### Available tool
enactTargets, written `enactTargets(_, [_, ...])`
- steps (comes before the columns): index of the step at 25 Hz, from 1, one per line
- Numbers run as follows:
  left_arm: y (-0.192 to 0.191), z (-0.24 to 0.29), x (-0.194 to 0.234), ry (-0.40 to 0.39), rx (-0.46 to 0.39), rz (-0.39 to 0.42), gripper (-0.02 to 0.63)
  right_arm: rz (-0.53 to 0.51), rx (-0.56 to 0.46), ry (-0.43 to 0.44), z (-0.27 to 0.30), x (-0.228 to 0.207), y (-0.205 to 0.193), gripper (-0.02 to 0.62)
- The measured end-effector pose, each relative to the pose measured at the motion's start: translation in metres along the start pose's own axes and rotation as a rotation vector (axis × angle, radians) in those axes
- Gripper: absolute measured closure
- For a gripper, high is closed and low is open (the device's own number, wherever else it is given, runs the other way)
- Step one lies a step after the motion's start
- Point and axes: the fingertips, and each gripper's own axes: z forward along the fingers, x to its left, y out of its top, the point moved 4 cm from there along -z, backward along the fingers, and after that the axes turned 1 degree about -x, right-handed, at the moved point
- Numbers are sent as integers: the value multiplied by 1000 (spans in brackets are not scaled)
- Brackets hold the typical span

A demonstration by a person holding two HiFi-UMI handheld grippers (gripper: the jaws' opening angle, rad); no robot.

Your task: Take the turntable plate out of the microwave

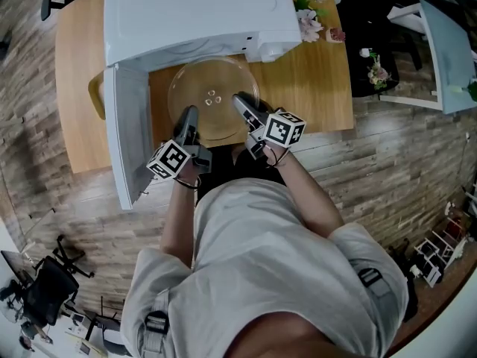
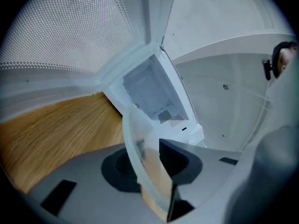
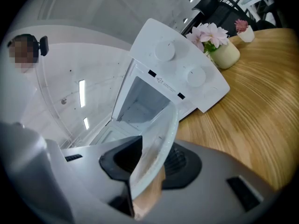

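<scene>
Wooden table [image 1: 320, 88] sat under clear round glass turntable plate [image 1: 212, 88], held flat; left gripper [image 1: 186, 119] and right gripper [image 1: 240, 100] clamped near rim, hiding bits.

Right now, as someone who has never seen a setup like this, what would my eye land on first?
First, the clear glass turntable plate, held out in front of the white microwave above the wooden table. The left gripper and the right gripper each clamp its near rim, one on each side. The microwave's door stands open at the left, and pink flowers sit to the microwave's right.
</scene>
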Motion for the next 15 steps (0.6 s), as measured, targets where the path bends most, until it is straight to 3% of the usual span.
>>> enactTargets(15, [5,-37,-53,1,-191,-10,485,-100,71,159,-13,44,27,466])
